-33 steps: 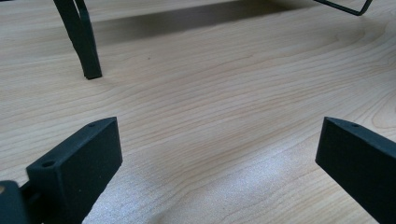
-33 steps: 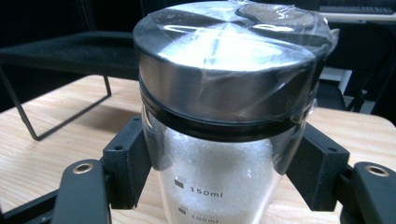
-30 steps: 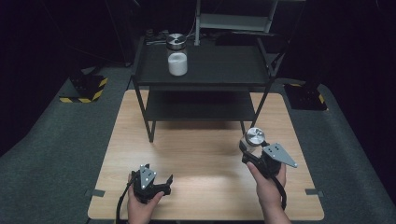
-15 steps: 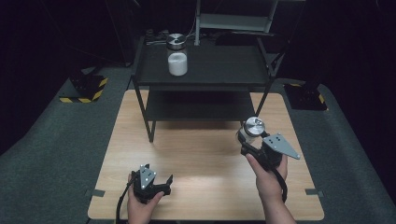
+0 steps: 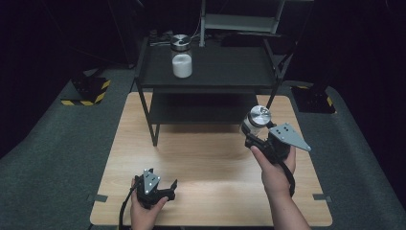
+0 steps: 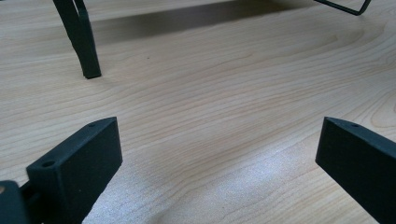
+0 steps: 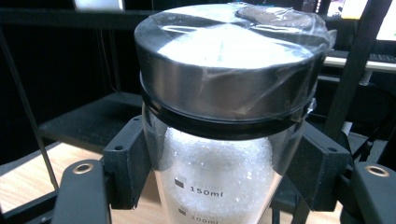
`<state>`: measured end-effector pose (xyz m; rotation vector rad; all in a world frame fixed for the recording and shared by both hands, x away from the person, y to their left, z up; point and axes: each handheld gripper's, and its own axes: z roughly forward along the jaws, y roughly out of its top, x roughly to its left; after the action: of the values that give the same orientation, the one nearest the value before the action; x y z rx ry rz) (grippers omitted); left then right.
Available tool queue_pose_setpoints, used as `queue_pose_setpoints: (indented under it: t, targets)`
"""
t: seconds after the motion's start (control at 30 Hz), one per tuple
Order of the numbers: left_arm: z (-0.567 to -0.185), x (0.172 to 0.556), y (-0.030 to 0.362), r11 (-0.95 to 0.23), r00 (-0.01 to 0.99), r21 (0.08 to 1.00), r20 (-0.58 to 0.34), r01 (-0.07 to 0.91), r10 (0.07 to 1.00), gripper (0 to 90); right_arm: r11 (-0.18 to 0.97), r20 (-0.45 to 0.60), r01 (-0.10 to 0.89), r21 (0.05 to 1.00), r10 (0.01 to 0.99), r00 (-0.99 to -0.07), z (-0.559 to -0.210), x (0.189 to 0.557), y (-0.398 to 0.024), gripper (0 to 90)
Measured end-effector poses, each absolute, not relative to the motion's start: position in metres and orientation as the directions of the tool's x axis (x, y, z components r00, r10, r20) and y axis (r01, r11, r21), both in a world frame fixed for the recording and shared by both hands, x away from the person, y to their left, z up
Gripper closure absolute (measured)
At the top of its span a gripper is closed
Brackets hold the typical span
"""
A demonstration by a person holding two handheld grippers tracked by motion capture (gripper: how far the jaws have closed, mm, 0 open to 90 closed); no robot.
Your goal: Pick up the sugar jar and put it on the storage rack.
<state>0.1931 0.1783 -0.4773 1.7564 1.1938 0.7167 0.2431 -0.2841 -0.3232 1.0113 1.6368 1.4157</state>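
My right gripper (image 5: 253, 135) is shut on a glass jar (image 5: 256, 120) with a silver metal lid, held upright above the right side of the wooden table (image 5: 210, 158). In the right gripper view the jar (image 7: 224, 140) holds white grains and bears volume marks, and both black pads (image 7: 127, 163) press its glass sides. A second jar (image 5: 181, 56) of white grains with a metal lid stands on the top of the black shelf unit (image 5: 210, 72). My left gripper (image 5: 160, 187) rests low near the table's front left, jaws open, and between them my left gripper (image 6: 219, 154) shows bare wood.
The black shelf unit has a lower shelf (image 5: 201, 108) and thin legs; one leg (image 6: 81, 39) stands ahead of the left gripper. Grey floor mats (image 5: 52, 139) surround the table. Yellow-black striped bases (image 5: 88, 96) sit at the back left.
My right hand has lifted the jar upward, and it now sits higher in the high view, nearer the shelf's right leg. The left gripper has stayed in place.
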Motion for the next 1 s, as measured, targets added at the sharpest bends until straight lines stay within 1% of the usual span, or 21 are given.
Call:
queue_pose_setpoints:
  t: [0.37,0.73,1.0]
  targets:
    - [-0.472,0.197,0.175,-0.185,0.368,0.867,0.002,0.463,0.930,0.6,0.091,-0.059,0.056,0.994,0.904,-0.424,-0.293,0.252,-0.276,30.6]
    - [-0.471,0.199,0.176,-0.189,0.379,0.862,-0.004,0.471,0.925,0.6,0.065,-0.034,0.062,0.996,0.908,-0.417,-0.269,0.267,-0.271,30.6]
    - [-0.469,0.200,0.177,-0.190,0.382,0.857,-0.009,0.479,0.924,0.7,0.080,-0.055,0.044,0.996,0.912,-0.407,-0.251,0.275,-0.265,30.6]
